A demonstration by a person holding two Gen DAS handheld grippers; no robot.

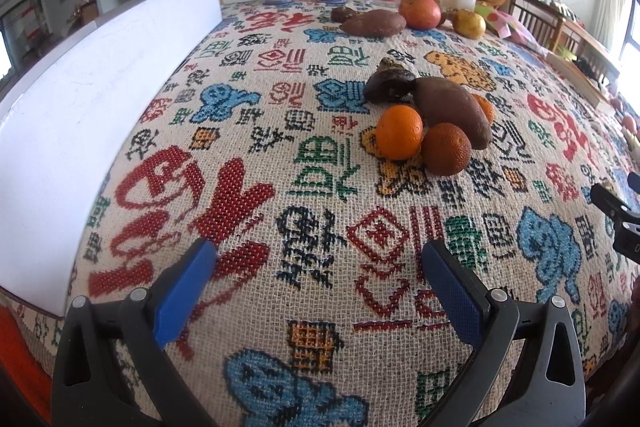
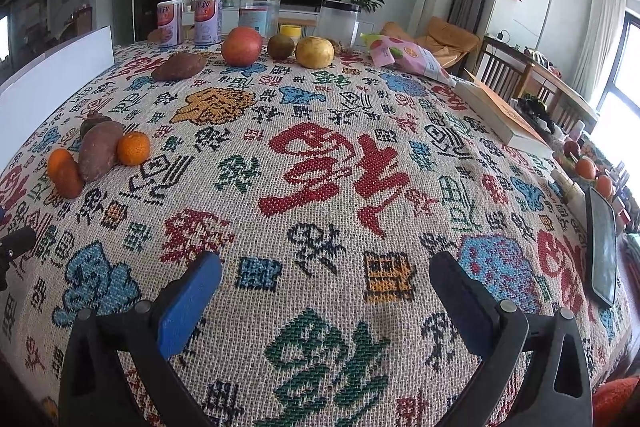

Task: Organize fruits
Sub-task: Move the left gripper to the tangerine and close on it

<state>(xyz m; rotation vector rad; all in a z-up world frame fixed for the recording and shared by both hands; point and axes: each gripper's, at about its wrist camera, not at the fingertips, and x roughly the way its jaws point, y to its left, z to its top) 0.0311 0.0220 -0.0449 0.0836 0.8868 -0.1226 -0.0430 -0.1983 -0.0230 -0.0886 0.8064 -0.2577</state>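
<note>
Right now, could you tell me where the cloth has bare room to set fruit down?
Bare cloth lies before both open grippers, left and right, and across the middle between the oranges and the book. It is crowded along the far edge, around the apple and cans, and at the near pile by the sweet potato.

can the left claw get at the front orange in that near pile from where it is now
Probably yes: the left claw is open, and only bare tablecloth lies between it and the front orange, which leans against the sweet potato.

Left claw: black plastic arms, blue textured pads, silver pivot screws. Right claw: same build.
</note>
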